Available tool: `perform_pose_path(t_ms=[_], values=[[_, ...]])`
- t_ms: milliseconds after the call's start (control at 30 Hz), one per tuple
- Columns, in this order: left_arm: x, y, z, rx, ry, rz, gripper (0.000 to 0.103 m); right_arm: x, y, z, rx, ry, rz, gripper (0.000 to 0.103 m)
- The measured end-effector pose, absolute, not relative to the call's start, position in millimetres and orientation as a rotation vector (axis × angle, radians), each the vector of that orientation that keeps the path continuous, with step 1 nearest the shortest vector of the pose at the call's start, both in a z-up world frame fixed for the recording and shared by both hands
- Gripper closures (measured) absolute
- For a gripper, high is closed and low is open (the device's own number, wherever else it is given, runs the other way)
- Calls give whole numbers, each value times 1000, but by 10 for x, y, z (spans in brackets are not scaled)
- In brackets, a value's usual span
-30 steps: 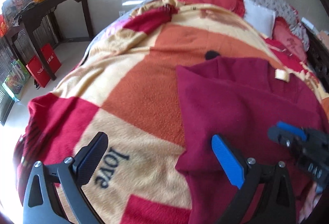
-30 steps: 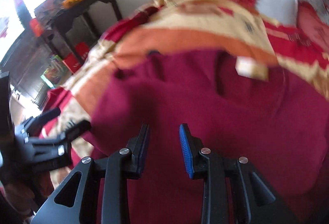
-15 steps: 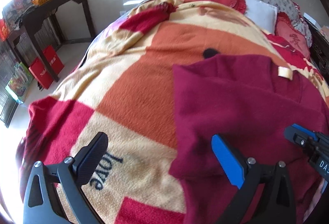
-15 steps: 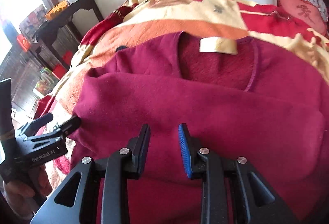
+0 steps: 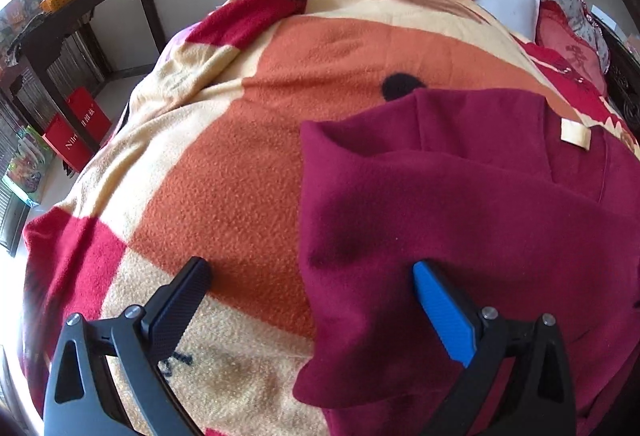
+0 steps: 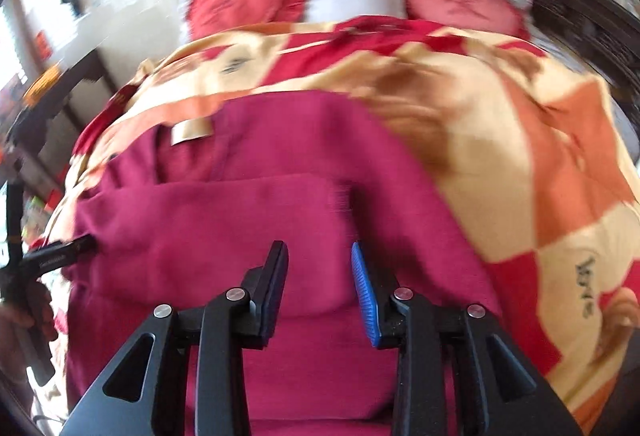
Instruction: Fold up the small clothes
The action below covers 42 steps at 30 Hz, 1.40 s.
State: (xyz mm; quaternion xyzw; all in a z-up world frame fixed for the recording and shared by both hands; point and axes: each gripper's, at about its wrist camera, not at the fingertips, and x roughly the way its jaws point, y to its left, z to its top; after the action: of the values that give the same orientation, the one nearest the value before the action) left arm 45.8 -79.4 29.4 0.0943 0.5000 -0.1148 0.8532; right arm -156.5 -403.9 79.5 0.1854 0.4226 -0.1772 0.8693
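— Where is our red top (image 5: 460, 220) now?

— It lies on the blanket (image 5: 248, 171) on the bed, partly folded, its tag (image 5: 575, 131) at the far end. Its long way runs from near us to far.

— Which of our grippers is closer to an edge?

— Our left gripper (image 5: 308, 300). The top's left edge sits right between its fingers, which stand wide apart and pinch nothing.

— And our right gripper (image 6: 319, 272)?

— It hangs over the middle of the top. Its fingers have just opened a bit; they are a little apart, with nothing squeezed.

— What does one view show that the other misses?

— The right view shows the top's right edge and our left gripper beside the left edge. It is blurry, though.
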Motion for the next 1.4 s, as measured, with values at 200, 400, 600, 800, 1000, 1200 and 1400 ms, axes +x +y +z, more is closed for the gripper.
perform_pose_path(t_ms=[200, 400, 600, 800, 1000, 1200, 1400], values=[[413, -862, 351, 218, 1041, -243, 0, -1429, -4128, 728, 426, 893, -318, 89], [277, -904, 472, 236, 1006, -265, 0, -1249, -4047, 771, 268, 908, -373, 103], [105, -932, 530, 240, 1007, -295, 0, -1211, -4204, 614, 318, 950, -387, 103], [-176, -947, 609, 259, 983, -328, 0, -1646, -4142, 977, 448, 892, -300, 91], [-561, -936, 707, 273, 971, -373, 0, -2211, -3880, 1148, 432, 916, -275, 90], [-1019, -914, 753, 286, 975, -435, 0, -2876, -3628, 1138, 498, 930, -248, 87], [-1372, -921, 775, 279, 985, -475, 0, -3293, -3352, 948, 558, 975, -205, 87]])
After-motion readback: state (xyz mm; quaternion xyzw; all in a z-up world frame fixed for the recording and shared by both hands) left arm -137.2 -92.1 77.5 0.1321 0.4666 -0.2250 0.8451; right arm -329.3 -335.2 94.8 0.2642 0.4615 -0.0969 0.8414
